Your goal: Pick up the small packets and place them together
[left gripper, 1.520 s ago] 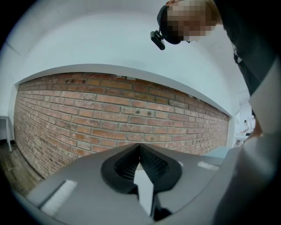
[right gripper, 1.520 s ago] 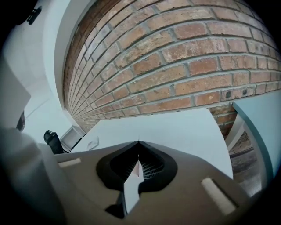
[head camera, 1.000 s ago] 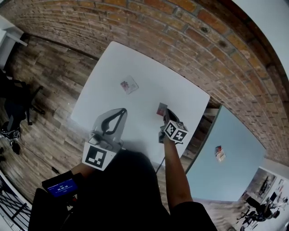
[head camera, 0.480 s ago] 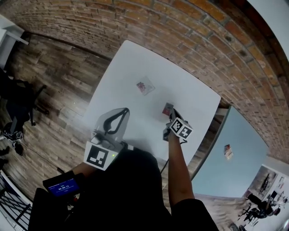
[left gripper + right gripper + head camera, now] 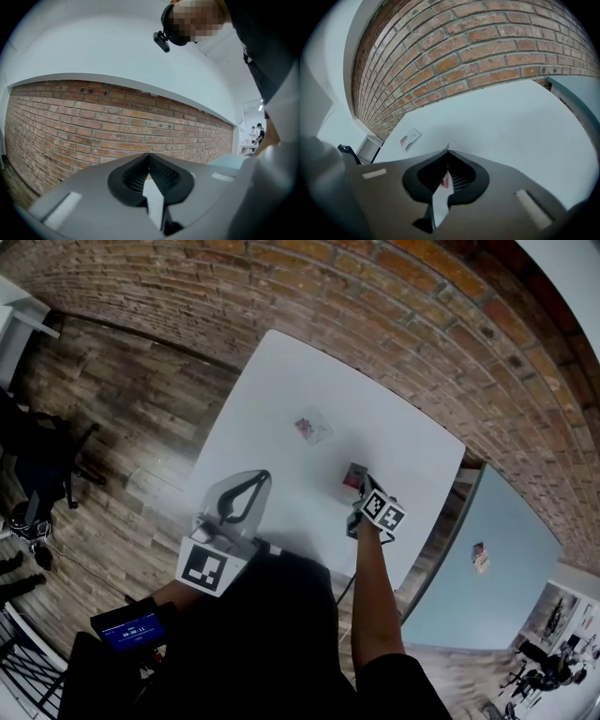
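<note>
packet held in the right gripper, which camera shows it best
The right gripper view: the packet stands edge-on, pinched between the fingers of the right gripper. The head view shows it only as a small red patch at that gripper's tip. The left gripper view does not show it.

Brick wall [image 5: 422, 296], wood floor [image 5: 122, 409]

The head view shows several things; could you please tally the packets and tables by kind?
Packets: 3 (loose packet, gripped packet, far packet)
Tables: 2 (white table, blue table)
Total: 5
</note>
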`<state>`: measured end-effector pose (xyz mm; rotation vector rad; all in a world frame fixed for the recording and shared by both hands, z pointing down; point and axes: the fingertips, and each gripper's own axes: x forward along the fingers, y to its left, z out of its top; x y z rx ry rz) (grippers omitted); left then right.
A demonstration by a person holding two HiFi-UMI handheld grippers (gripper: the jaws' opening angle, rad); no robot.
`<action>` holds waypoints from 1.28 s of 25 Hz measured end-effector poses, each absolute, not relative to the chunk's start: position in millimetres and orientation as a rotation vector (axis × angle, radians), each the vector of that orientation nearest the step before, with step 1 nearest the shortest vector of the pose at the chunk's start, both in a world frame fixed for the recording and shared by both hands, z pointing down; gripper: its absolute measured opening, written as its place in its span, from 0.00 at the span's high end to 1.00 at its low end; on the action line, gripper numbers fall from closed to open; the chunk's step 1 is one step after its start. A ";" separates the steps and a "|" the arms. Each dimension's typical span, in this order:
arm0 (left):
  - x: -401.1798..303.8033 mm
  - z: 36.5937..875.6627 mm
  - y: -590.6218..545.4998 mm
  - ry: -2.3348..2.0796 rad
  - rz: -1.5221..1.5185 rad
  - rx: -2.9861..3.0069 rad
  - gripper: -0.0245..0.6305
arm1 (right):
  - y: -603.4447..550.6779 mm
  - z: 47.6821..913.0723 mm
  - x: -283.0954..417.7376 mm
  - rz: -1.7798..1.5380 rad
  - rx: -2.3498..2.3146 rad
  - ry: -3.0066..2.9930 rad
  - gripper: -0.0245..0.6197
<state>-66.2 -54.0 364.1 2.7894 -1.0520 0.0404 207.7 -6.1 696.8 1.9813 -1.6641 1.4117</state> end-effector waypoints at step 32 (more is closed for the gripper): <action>-55.3 371.4 -51.3 -1.077 0.051 2.751 0.96 | -23.5 676.1 163.2 1.321 1.872 -1.810 0.78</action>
